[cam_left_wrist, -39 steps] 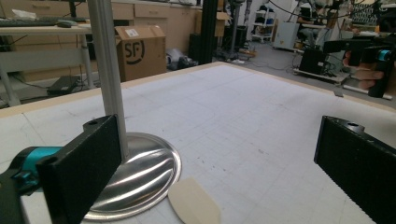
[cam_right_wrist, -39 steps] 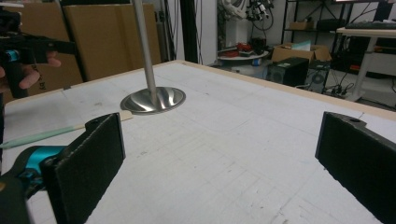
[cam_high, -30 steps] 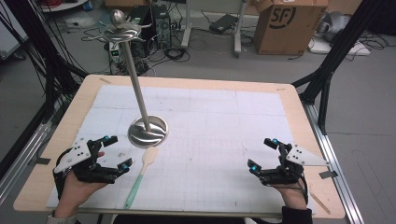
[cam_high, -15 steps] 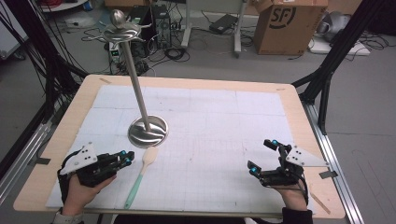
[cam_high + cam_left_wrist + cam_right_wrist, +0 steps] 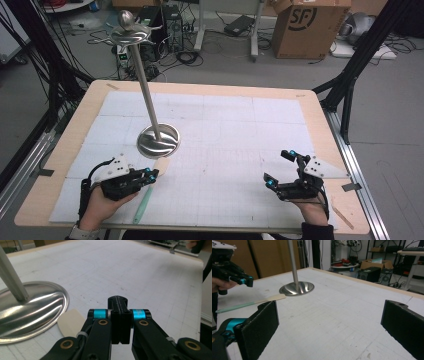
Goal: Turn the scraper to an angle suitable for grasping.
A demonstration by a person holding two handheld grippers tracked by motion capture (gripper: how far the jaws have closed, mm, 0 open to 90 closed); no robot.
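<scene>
On the tabletop, a spatula lies untouched just beside the steel stand's base; the left hand-held gripper hovers over it, jaws closed on nothing. The right hand-held gripper rests well apart, jaws spread wide; any pick-up seems not yet begun.

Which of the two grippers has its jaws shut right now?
The left gripper, beside the spatula: its jaws meet with no gap. The right gripper has its jaws spread wide apart over bare mat.

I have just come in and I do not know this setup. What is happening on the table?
A person holds a gripper in each hand over a white mat. The left gripper, jaws shut, is just above a spatula that lies beside the round base of a metal stand. The right gripper rests open, holding nothing.
</scene>
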